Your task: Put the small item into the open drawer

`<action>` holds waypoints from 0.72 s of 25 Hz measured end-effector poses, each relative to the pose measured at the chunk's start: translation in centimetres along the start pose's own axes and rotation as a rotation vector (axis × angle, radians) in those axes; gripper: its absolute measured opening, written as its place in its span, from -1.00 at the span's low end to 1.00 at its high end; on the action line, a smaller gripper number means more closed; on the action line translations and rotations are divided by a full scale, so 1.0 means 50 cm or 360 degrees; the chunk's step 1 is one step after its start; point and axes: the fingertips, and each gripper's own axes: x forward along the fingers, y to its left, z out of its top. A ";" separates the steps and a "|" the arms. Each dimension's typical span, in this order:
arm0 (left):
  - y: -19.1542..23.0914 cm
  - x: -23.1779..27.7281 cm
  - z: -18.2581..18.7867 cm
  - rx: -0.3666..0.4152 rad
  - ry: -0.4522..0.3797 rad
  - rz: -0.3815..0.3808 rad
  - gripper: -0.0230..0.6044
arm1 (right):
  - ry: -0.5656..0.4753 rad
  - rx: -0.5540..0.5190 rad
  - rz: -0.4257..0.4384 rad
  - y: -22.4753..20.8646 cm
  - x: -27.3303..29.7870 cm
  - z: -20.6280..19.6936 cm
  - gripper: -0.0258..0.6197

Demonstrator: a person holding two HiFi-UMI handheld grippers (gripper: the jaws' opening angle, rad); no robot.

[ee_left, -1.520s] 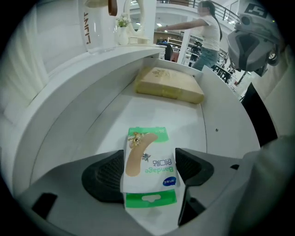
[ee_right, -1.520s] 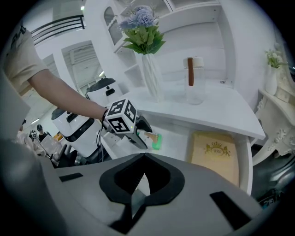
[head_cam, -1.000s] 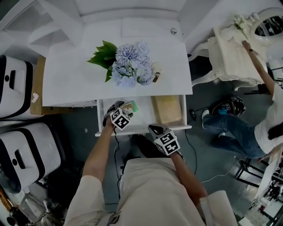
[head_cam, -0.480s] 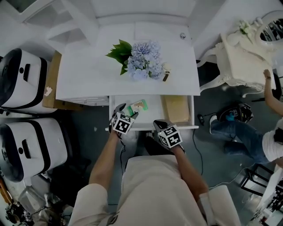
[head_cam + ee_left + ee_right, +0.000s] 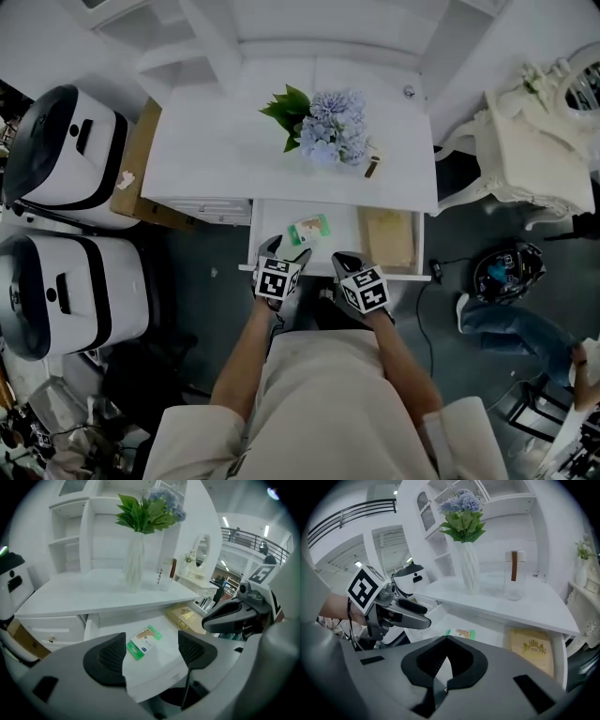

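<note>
The small item [image 5: 308, 229], a green-and-white packet, is seen lying flat on the floor of the open drawer [image 5: 339, 271], in the drawer's left half, with a gold box [image 5: 389, 239] in its right half. Compared with a second and half a second ago, when the left gripper [image 5: 283, 251] was reached in over the drawer with its tips at the packet, that gripper is now drawn back to the drawer's front edge and the packet is left clear of it. The placing is therefore judged to be done, with only the withdrawal from the drawer left. The left gripper's jaws are shown wide apart in the left gripper view, with nothing gripped; the packet [image 5: 144, 641] is merely framed between them, farther in on the drawer floor. The right gripper [image 5: 343, 262] is held at the drawer's front edge too, and in the right gripper view its jaws [image 5: 446, 641] are pressed together on nothing. The grip states cannot be read from the head view, where only the marker cubes are plain. The head view alone gives the packet's place within the drawer, and the flowers [image 5: 333, 127] on the desk top behind the drawer.
</note>
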 end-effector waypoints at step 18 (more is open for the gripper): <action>-0.045 -0.037 -0.009 -0.0256 -0.0154 0.0077 -0.15 | -0.0029 -0.0072 0.0030 -0.050 0.000 0.037 -0.85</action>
